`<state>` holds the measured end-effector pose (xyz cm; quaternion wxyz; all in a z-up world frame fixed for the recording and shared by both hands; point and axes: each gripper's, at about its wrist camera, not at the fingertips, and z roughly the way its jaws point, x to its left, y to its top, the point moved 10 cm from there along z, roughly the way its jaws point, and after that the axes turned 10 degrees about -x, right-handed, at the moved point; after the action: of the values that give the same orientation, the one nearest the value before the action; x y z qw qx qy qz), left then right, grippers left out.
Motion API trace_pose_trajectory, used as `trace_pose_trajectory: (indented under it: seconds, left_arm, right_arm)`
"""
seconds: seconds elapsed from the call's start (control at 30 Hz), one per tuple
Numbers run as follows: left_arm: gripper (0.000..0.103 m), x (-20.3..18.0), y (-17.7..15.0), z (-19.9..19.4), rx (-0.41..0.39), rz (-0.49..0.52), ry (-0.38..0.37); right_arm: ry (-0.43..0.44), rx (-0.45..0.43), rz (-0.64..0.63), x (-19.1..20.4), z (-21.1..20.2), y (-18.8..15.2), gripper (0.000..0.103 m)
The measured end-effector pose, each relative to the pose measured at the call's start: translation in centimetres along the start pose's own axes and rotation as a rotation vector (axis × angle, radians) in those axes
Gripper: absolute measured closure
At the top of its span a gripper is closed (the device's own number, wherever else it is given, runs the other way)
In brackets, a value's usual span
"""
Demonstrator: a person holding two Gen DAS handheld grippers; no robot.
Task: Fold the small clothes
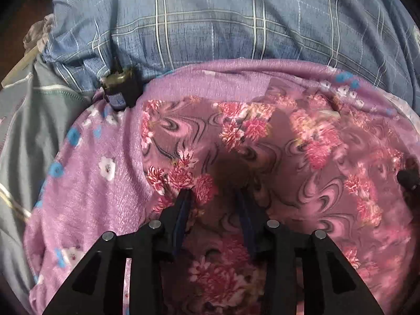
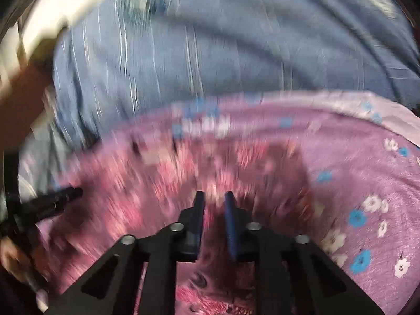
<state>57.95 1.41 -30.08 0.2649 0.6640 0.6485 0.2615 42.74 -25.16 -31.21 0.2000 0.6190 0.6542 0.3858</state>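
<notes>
Your left gripper (image 1: 212,194): jaws apart over floral cloth (image 1: 262,144). Your right gripper (image 2: 214,197): jaws apart, narrow gap, same cloth (image 2: 170,183).

Left gripper (image 1: 213,193): fingers spread apart, pointing forward and down, nothing between them. Right gripper (image 2: 214,195): fingers (image 2: 199,210) separated by a narrow gap, pointing forward; view is motion-blurred.

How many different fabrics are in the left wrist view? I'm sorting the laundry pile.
4: pink floral garment under the gripper, purple flowered blanket beneath it, blue plaid cloth behind, grey cloth at left. More may be hidden underneath.
</notes>
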Motion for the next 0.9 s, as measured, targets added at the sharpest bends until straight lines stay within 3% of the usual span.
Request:
trace_pose_trajectory:
  seconds: [0.03,0.07,0.13,0.23,0.33,0.4,0.43,0.53,0.63,0.7,0.73,0.77,0.8,0.83,0.9]
  left_arm:
    - [0.064,-0.2,0.0,-0.2,0.010,0.027,0.011]
    - [0.064,-0.2,0.2,-0.3,0.013,0.029,0.018]
    - [0.064,-0.1,0.5,-1.2,-0.017,-0.020,-0.001]
    - [0.065,-0.4,1.3,-2.3,-0.036,-0.097,-0.067]
    - [0.065,-0.5,0.9,-2.4,-0.048,-0.026,-0.012]
    - [0.064,0.0,-0.5,-1.3,0.020,0.031,0.037]
    - [0.063,0.0,-0.7,-1.0,0.002,0.021,0.028]
    - [0.063,0.1,-0.5,-1.6,-0.003,-0.007,-0.002]
    - [0.063,0.8,-0.9,-2.1,0.010,-0.019,-0.001]
    - [0.062,0.6,-0.7,-1.9,0.002,0.033,0.019]
    - [0.060,0.5,-0.8,-1.8,-0.005,0.061,0.032]
    - [0.056,0.4,-0.6,-1.6,-0.018,0.085,0.046]
    - [0.052,0.6,-0.4,-1.6,-0.029,0.097,0.061]
    - [0.046,0.7,-0.4,-2.1,-0.033,0.094,0.069]
    - [0.043,1.2,-0.6,-2.5,-0.014,0.030,0.041]
  right_arm:
    - [-0.036,0.088,-0.012,-0.6,1.4,-1.6,0.095]
    - [-0.018,0.086,0.011,-1.0,1.8,-1.9,0.096]
    - [-0.004,0.077,0.051,-1.4,0.8,-1.3,0.095]
    - [0.030,-0.022,0.024,-0.6,-1.1,0.2,0.088]
    - [0.141,0.015,0.009,2.1,-1.1,-0.7,0.088]
    - [0.214,0.109,-0.029,4.2,0.1,-2.8,0.087]
    - [0.207,0.139,-0.079,4.7,0.3,-4.0,0.089]
    - [0.205,0.120,-0.106,5.1,-0.5,-3.5,0.087]
    - [0.271,0.074,-0.076,5.8,-1.7,-2.7,0.087]
    - [0.322,0.096,-0.104,7.1,-1.6,-3.2,0.085]
    - [0.350,0.163,-0.125,8.1,-0.9,-4.8,0.084]
    - [0.337,0.173,-0.153,8.4,-0.4,-5.6,0.084]
    - [0.330,0.127,-0.188,8.7,-0.7,-5.4,0.084]
    - [0.326,0.135,-0.206,8.8,-0.9,-5.4,0.084]
    - [0.342,0.152,-0.172,8.5,-1.2,-5.1,0.079]
